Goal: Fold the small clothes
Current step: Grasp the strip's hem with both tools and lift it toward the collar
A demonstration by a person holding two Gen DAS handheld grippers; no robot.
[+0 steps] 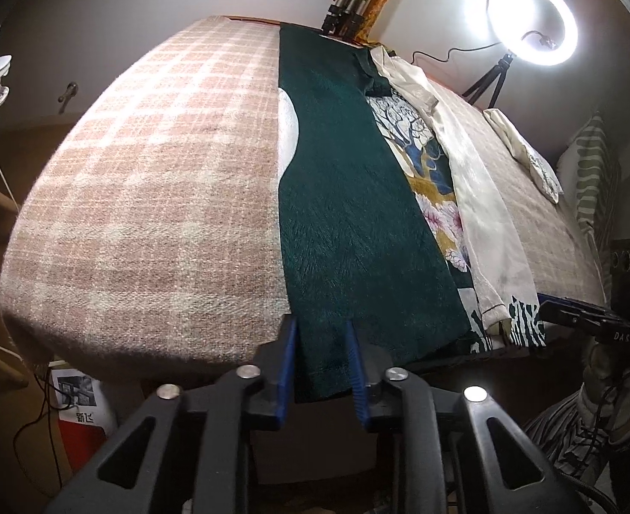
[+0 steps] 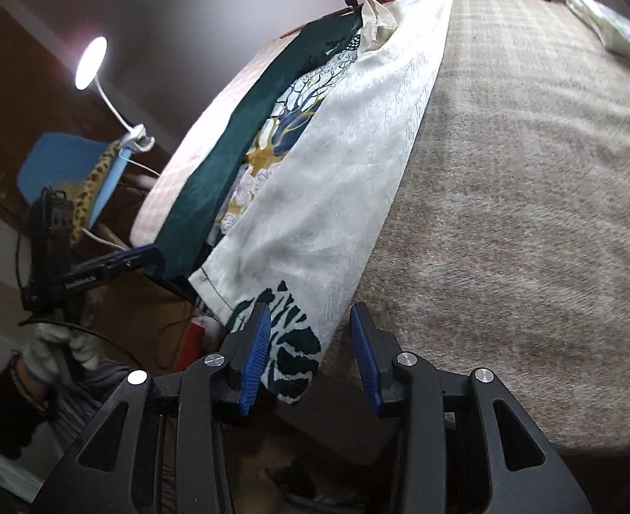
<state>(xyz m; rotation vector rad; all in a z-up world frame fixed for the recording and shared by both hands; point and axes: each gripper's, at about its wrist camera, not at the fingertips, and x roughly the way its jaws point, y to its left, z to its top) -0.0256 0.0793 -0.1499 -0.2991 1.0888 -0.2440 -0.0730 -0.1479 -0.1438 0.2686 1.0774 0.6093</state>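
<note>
A long garment lies down the middle of a checked blanket (image 1: 143, 162). Its dark green side (image 1: 349, 197) lies on the left, a patterned panel (image 1: 426, 171) in the middle and a cream side (image 1: 490, 214) on the right. My left gripper (image 1: 321, 334) is open, its jaws on either side of the green hem at the near table edge. My right gripper (image 2: 310, 330) is open around the cream and black-patterned hem corner (image 2: 291, 342). The cream side (image 2: 349, 171) and green side (image 2: 212, 180) show in the right wrist view.
A ring light (image 1: 531, 21) on a tripod stands at the far right. A folded cream cloth (image 1: 524, 150) lies on the blanket's right side. A desk lamp (image 2: 92, 64) stands at the left. The other gripper (image 2: 83, 274) shows at the left.
</note>
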